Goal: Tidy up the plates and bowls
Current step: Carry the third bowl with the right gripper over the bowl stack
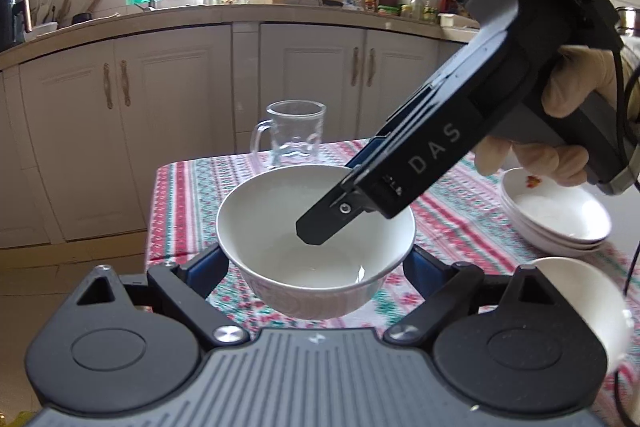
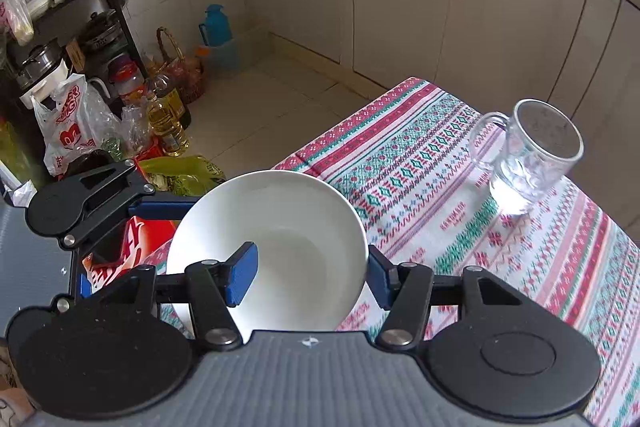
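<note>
1. A white bowl (image 1: 316, 239) sits between the pads of the left tongs (image 1: 316, 267), which are spread wide and press on its outer wall from both sides; it hangs above the near edge of the desk (image 1: 192, 187). The bowl looks empty apart from a wet sheen at the bottom.
2. The right tongs (image 2: 308, 275) are closed on the rim of the same bowl (image 2: 272, 227): one blue pad lies inside the wall, the other outside it. In the left wrist view a gloved hand (image 1: 560, 115) holds this tool, its black finger reaching down into the bowl.
3. A clear glass mug (image 2: 528, 159) stands upright and empty toward the far side of the desk, handle pointing left.
4. A stack of shallow white dishes (image 1: 556, 211) rests to the right, the top one carrying a small red-orange scrap.
5. Another white bowl (image 1: 588, 311) lies tilted at the lower right, partly hidden by the tool body.
6. The desk wears a cloth striped in red, green and white.
7. Behind are cream cabinets (image 1: 120, 131), a cluttered worktop under a bright window, and bottles and bags on the tiled floor (image 2: 248, 107).
</note>
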`<state>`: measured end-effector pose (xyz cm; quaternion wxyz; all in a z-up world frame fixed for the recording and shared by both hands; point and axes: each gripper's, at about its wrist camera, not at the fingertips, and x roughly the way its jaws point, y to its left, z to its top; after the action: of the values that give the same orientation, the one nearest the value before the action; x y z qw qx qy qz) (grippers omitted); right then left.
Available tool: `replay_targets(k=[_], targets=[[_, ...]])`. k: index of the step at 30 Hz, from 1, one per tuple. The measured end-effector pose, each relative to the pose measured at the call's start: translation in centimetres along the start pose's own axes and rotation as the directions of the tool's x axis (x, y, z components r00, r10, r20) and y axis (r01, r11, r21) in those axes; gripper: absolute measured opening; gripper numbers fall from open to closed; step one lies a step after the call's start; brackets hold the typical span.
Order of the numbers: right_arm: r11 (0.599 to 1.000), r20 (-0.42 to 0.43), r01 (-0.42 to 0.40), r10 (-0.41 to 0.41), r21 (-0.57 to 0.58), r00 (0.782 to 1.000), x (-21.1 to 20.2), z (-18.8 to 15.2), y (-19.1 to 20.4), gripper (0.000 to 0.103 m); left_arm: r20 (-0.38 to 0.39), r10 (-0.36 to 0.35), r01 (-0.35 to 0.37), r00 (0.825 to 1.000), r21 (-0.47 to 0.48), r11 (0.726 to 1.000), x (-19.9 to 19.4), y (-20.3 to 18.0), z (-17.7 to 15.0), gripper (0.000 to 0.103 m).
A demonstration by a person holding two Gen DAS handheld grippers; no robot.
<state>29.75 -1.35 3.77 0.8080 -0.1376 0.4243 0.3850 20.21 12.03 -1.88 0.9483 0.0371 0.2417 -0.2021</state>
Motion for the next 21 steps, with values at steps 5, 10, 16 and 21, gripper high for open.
replay_targets(k=[5,10,16,21], targets=[[1.0,0.018,0.019,-0.019,0.007,1.0,-2.4,-1.6,1.1,0.064,0.006,-0.019,0.019,1.0,0.024,1.0,-1.7,-1.8,0.4,0.093],[1.0,0.033,0.021,-0.022,0.018,0.999,-4.6,-3.7,1.7,0.064,0.005,-0.043,0.043,0.999,0.042,0.998,-3.2,-3.8,0.5,0.093],[0.999,0.052,0.033,-0.035,0.024,0.998,-7.4,-6.5,2.5,0.064,0.008,-0.078,0.077,0.997,0.057,0.995,-4.8,-6.2,0.5,0.093],[0.998,0.067,0.051,-0.054,0.044,0.996,-9.5,-8.9,3.1,0.064,0.015,-0.106,0.104,0.994,0.073,0.992,-5.7,-8.2,0.3,0.093]])
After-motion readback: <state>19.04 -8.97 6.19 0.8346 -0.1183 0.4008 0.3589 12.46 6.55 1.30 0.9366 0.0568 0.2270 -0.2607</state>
